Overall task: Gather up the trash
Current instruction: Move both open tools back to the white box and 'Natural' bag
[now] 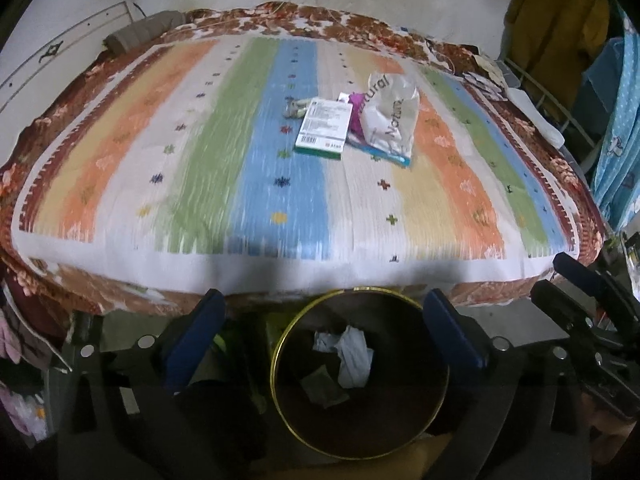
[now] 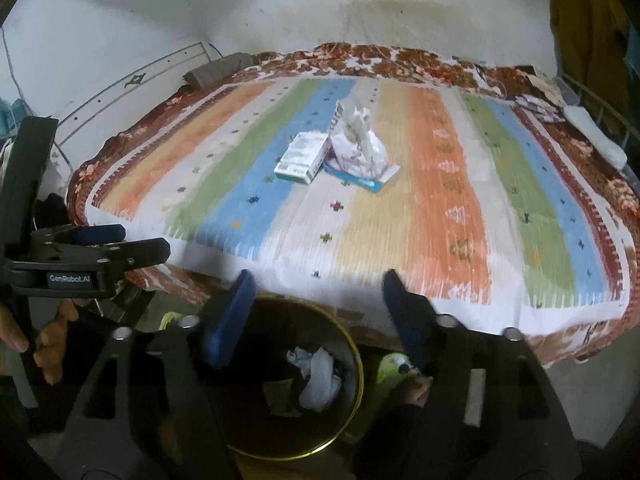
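The left gripper (image 1: 324,320) stands with its blue-padded fingers (image 1: 196,328) spread wide and nothing between them; the right gripper (image 2: 320,312) is also open, somewhat less widely, and equally empty. No earlier view is given, so only this spread is told.

Directly beneath both pairs of fingers sits a round dark bin with a thin gold rim (image 1: 280,344), on the floor against the near edge of the bed. Inside it lie crumpled white paper (image 1: 352,354) and a flat grey-brown scrap (image 1: 322,386), the paper just beyond the scrap as the left fingers see it. In the right wrist view the same bin (image 2: 356,360) shows its white paper (image 2: 320,376) between the two pads.

Just past the fingertips begins the bed, covered by a striped quilt in orange, yellow, green, blue and white with a brown floral border (image 1: 256,184). Well ahead of the fingers, near the middle of the quilt, more trash remains: a white and green cardboard box (image 1: 324,128), lying flat, and touching its right side a crumpled clear plastic bag printed with the word "Natural" (image 1: 390,116), which rests on a flat blue-edged packet (image 1: 384,156). A small greyish wrapper (image 1: 294,108) lies at the box's far left corner.

Far beyond, a folded brown cloth (image 1: 140,32) lies at the quilt's far left corner by the white wall.
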`<state>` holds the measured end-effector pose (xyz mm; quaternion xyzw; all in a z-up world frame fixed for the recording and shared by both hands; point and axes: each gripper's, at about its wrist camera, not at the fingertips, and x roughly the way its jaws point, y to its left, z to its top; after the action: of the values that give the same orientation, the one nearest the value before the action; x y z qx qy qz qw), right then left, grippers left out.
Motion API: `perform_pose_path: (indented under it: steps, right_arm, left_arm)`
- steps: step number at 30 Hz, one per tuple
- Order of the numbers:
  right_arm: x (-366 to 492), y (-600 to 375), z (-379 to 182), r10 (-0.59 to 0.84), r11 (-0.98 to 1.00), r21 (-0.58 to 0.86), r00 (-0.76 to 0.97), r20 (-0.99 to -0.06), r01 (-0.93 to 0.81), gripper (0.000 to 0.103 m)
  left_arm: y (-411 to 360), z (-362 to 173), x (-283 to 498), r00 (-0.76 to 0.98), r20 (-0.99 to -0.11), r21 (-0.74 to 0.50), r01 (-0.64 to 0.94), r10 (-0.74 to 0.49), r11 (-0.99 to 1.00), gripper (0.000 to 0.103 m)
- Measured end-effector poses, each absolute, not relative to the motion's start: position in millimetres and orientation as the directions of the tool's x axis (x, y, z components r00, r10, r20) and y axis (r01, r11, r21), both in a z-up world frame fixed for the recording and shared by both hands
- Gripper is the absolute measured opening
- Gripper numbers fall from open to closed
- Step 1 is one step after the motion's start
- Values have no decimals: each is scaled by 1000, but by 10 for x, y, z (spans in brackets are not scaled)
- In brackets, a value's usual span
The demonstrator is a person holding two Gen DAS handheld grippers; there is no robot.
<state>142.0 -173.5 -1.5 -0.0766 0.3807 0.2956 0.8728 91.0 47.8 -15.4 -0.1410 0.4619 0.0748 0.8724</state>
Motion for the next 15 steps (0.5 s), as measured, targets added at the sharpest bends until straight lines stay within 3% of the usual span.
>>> perform_pose_path:
  steps: [7,15]
  right_arm:
    - [1714,-1649,158,468,803,58,566,-679,-594,87]
    - [2066,-1501,258,456,793,-14,609,-649,-609,94]
  left_arm:
    - [607,-117,1172,555,-831,-165,-272,15,948,97]
    - [691,-85,1503,546,-837,-122,-269,47,955,97]
